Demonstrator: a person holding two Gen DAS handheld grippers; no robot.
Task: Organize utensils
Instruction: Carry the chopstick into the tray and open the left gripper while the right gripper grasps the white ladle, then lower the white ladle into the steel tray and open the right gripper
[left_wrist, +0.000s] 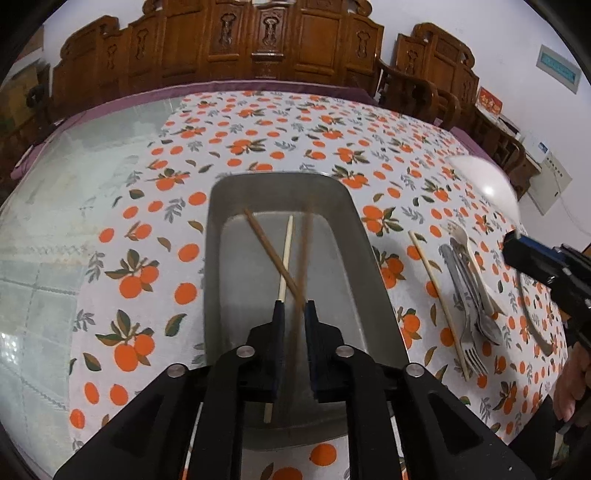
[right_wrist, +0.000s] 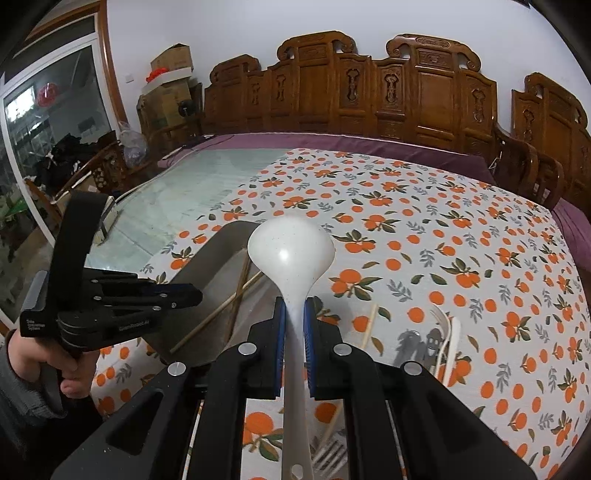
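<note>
A grey metal tray (left_wrist: 221, 206) lies on the orange-print cloth with a brown chopstick (left_wrist: 266, 247) crossed over a pale chopstick (left_wrist: 286, 254) inside it. My left gripper (left_wrist: 294, 306) hangs over the tray's near end. A second brown chopstick (left_wrist: 304, 251), blurred, runs between its jaws with a gap beside it, so the pads do not press on it. My right gripper (right_wrist: 294, 306) is shut on the handle of a white ladle (right_wrist: 291, 247), bowl forward, held above the cloth just right of the tray (right_wrist: 207, 258). The ladle (left_wrist: 484, 184) also shows in the left wrist view.
Right of the tray lie a pale chopstick (left_wrist: 436, 295) and a pile of metal forks and spoons (left_wrist: 472, 295) with white plastic utensils (right_wrist: 447, 339). Carved wooden chairs (right_wrist: 369, 92) line the table's far side. Bare glass tabletop (left_wrist: 74, 192) lies left of the cloth.
</note>
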